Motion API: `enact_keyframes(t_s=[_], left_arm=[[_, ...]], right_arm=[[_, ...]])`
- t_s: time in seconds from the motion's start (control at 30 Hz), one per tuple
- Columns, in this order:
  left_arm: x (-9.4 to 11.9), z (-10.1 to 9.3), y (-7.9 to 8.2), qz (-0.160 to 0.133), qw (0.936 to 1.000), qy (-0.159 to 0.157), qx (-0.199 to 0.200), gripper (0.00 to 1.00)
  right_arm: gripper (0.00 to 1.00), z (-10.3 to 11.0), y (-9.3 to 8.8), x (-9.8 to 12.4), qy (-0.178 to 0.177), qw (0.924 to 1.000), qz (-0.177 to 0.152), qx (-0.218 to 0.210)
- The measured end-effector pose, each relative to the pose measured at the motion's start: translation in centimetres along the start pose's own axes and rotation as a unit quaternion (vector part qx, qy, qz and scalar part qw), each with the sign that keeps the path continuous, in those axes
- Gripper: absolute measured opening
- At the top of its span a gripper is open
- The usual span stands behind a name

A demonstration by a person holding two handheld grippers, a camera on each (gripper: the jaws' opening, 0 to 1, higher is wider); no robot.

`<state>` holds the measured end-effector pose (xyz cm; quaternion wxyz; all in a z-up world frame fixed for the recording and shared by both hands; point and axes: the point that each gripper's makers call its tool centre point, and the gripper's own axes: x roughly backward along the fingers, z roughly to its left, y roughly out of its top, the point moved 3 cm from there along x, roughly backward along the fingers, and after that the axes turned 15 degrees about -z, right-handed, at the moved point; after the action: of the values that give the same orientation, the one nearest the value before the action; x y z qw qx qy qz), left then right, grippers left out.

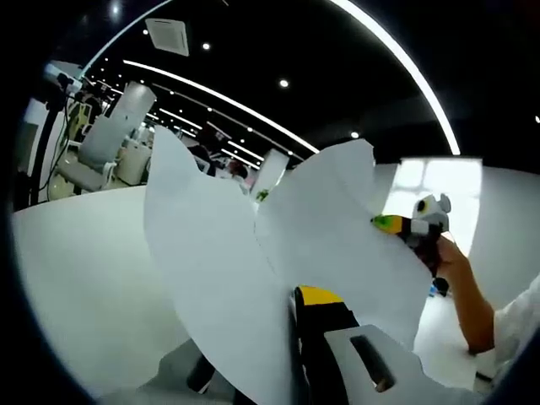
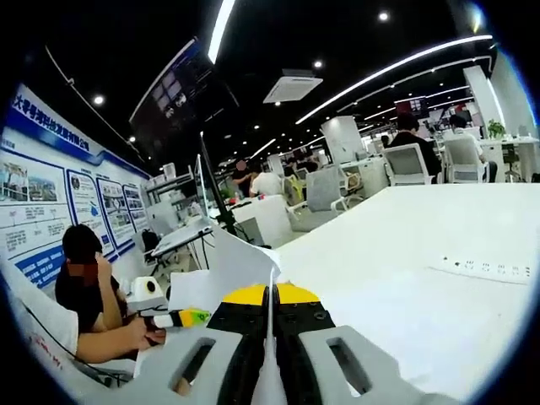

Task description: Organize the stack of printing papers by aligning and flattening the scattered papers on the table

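Note:
Several white printing papers (image 1: 253, 278) stand lifted off the white table (image 1: 76, 270), fanned apart at the top. My left gripper (image 1: 291, 316) is shut on their lower edge, its yellow-tipped jaw in front and the other jaw behind the sheets. The right gripper (image 1: 398, 224), held by a hand, pinches the papers' right edge. In the right gripper view, my right gripper (image 2: 271, 295) is shut on a sheet seen edge-on, with more paper (image 2: 232, 253) curving off to the left. The left gripper (image 2: 181, 318) shows there at lower left, in a hand.
The white table (image 2: 405, 278) stretches far to the right, with a white power strip (image 2: 485, 268) lying on it. Office chairs (image 1: 97, 143) and desks stand beyond the table. A seated person (image 2: 80, 278) is at the left, near a wall poster.

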<state>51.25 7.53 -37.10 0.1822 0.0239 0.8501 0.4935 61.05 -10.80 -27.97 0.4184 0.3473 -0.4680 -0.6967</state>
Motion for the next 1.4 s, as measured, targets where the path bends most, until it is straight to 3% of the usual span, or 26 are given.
enact_keyframes(t_s=[0.2, 0.37, 0.57, 1.4], left_arm=[[0.0, -0.1, 0.1, -0.003, 1.0, -0.003, 0.004, 0.09], [-0.1, -0.1, 0.2, -0.007, 0.9999, -0.009, 0.007, 0.09], [0.0, 0.1, 0.3, -0.009, 0.9999, -0.01, 0.009, 0.09], [-0.1, 0.3, 0.4, -0.015, 0.9997, -0.009, 0.016, 0.1]], right_arm=[[0.0, 0.0, -1.3, 0.7, -0.012, 0.9996, 0.007, -0.025], [0.0, -0.4, -1.6, 1.5, -0.038, 0.9978, -0.02, -0.05], [0.0, -0.7, -2.9, 1.9, -0.048, 0.9966, -0.027, -0.062], [0.0, 0.5, -4.0, 1.0, -0.049, 0.9954, -0.033, -0.075]])
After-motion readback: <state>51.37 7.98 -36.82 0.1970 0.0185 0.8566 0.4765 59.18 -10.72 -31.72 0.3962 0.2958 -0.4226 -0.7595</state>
